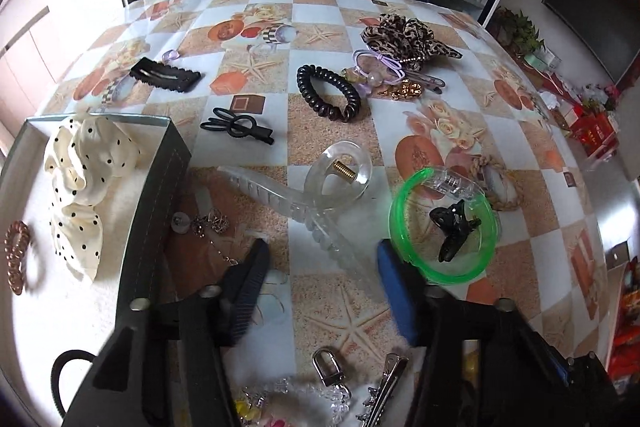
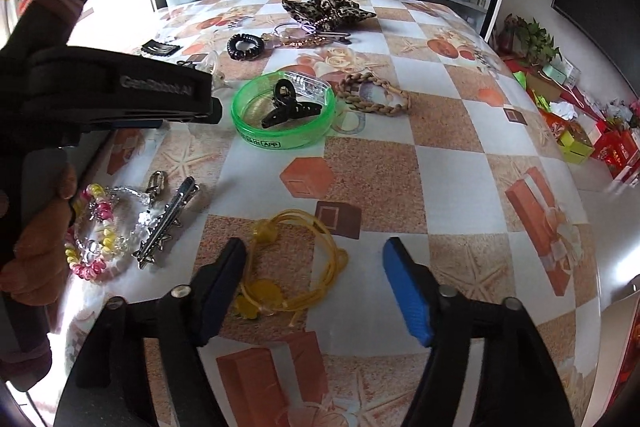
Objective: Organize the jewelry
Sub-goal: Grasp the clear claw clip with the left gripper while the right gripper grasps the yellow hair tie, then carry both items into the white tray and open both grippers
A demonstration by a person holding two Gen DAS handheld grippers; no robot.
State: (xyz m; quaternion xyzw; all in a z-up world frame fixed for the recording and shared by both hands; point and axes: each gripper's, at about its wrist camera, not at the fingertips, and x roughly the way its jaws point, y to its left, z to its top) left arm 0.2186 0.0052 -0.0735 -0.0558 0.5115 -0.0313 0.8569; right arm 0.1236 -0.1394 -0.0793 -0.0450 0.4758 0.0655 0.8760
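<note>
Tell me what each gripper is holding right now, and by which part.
Nothing is held. The left gripper stands open around the tip of the clear hair claw; the right gripper stands open over the yellow hair tie, pads not touching.

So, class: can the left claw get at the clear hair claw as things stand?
Probably yes: the left claw is open, with the clear hair claw's long end lying between its fingers and nothing on top of it.

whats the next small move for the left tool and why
Probably ease the left tool down and close on the clear claw clip. The clip's toothed end lies between the open fingers with no pad touching it yet, and the tray holding the polka-dot scrunchie sits just beside it.
</note>
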